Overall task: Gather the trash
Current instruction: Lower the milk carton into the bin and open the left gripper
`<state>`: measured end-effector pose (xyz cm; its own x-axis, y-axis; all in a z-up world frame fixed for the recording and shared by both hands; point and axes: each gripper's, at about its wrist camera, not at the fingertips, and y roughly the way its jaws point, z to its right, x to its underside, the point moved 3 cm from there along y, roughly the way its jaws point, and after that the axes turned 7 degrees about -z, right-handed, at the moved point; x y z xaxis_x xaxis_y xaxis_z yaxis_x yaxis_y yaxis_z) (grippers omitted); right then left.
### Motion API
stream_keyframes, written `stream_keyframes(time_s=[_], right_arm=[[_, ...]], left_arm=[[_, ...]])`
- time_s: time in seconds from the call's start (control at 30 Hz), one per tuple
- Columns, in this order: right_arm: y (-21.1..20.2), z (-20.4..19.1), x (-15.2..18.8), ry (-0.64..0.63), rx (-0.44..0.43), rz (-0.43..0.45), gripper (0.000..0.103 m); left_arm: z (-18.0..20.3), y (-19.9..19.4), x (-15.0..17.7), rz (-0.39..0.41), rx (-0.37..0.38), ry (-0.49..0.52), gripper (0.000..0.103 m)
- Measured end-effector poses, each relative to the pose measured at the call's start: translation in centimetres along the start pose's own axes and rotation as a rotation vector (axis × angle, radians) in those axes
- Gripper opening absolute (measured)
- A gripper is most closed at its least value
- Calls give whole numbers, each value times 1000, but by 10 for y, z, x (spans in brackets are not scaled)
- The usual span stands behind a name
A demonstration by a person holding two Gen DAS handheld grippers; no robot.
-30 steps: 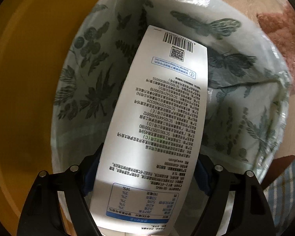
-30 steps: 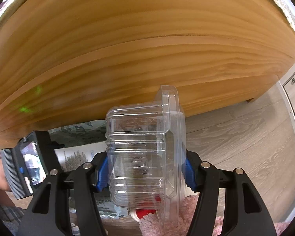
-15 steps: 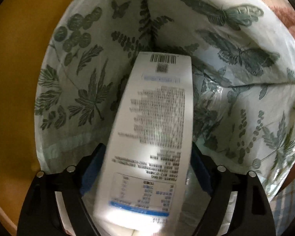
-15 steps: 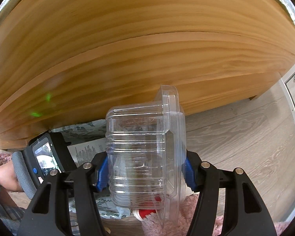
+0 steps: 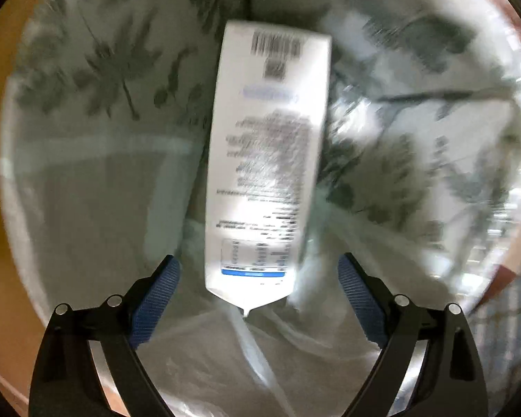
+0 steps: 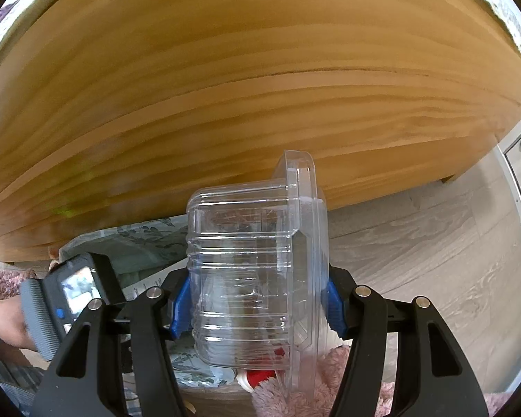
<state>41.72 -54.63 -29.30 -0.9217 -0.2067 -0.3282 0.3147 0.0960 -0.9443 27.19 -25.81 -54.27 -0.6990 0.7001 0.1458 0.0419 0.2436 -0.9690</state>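
The left claw (image 5: 258, 299) points almost straight down into the mouth of a trash bag (image 5: 97, 111) printed with leaves and butterflies, and its jaws have just been opening: the blue pads (image 5: 156, 299) stand wide, with clear gaps on both sides of the white carton (image 5: 267, 160), which they no longer touch. The carton sits just beyond the pad tips, inside the bag, its long axis running away from the claw toward the bag's bottom, barcode end farthest, folded end nearest; the blur suggests it is dropping free. The right claw (image 6: 257, 307) is clamped on a clear plastic clamshell container (image 6: 257, 260), pads pressing its two sides, the lidded rim turned to the right. In the right wrist view the container hangs above and to the right of the bag's opening, a strip of which shows low and to the left past the left hand's device (image 6: 73, 292), in front of a wooden panel (image 6: 225, 87) and over grey plank floor (image 6: 434, 243) and a pink fluffy rug (image 6: 288, 396). The relation that matters next, as a judgement, is that the bag lies down and left of the right claw, with the left claw occupying the opening; the left probably has to clear out before the container can be carried over the rim and let go.
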Motion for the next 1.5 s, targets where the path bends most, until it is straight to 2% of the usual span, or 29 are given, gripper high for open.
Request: stream_keyframes(time_s=[0.07, 0.13, 0.23, 0.33, 0.4, 0.57, 0.6, 0.67, 0.8, 0.93, 1.0, 1.1, 1.13, 1.2, 1.3, 1.33, 1.37, 1.4, 1.43, 1.47, 1.5], right_arm=[[-3, 0, 1, -3, -1, 4, 59], [-3, 1, 2, -6, -2, 8, 59], [-1, 1, 5, -10, 0, 16, 59], [0, -2, 9, -9, 3, 18, 59], [2, -4, 11, -9, 4, 19, 59], [3, -7, 13, -10, 5, 24, 59], [3, -8, 13, -10, 5, 24, 59], [3, -9, 13, -10, 5, 26, 59], [4, -10, 14, -13, 4, 28, 59], [4, -10, 14, -14, 5, 32, 59], [4, -10, 14, -15, 7, 33, 59], [4, -13, 13, -19, 7, 36, 59], [4, -14, 12, -21, 8, 39, 59], [4, -15, 14, -20, 8, 41, 59], [3, -16, 16, -23, 8, 46, 59], [3, -17, 16, -23, 8, 47, 59], [3, -16, 16, -22, 8, 48, 59], [3, -16, 16, -23, 8, 48, 59], [3, -16, 17, -23, 8, 49, 59], [3, -16, 17, -23, 7, 50, 59], [3, -16, 17, -24, 6, 51, 59]], left_arm=[[5, 6, 8, -61, 87, -20, 89], [10, 18, 14, -121, 141, -40, 89], [16, 43, 20, -182, 140, -38, 87], [17, 71, 23, -219, 105, -60, 72], [20, 83, 24, -250, 107, -77, 72], [21, 110, 29, -282, 162, -136, 71], [24, 113, 30, -282, 199, -145, 71], [32, 110, 35, -266, 175, -132, 71], [32, 102, 37, -180, 58, -71, 73], [61, 98, 53, -154, -52, -19, 73], [70, 106, 57, -162, -55, -25, 73], [91, 99, 47, -171, -49, -28, 74], [78, 96, 46, -174, -42, -28, 74], [77, 94, 45, -169, -27, -37, 76], [81, 90, 50, -163, -65, -28, 76], [85, 89, 54, -159, -89, -22, 72], [89, 88, 57, -159, -110, -20, 56], [99, 90, 57, -163, -141, -22, 45], [102, 90, 59, -168, -180, -24, 27], [103, 91, 62, -171, -198, -23, 15], [108, 95, 65, -171, -192, -27, 13]])
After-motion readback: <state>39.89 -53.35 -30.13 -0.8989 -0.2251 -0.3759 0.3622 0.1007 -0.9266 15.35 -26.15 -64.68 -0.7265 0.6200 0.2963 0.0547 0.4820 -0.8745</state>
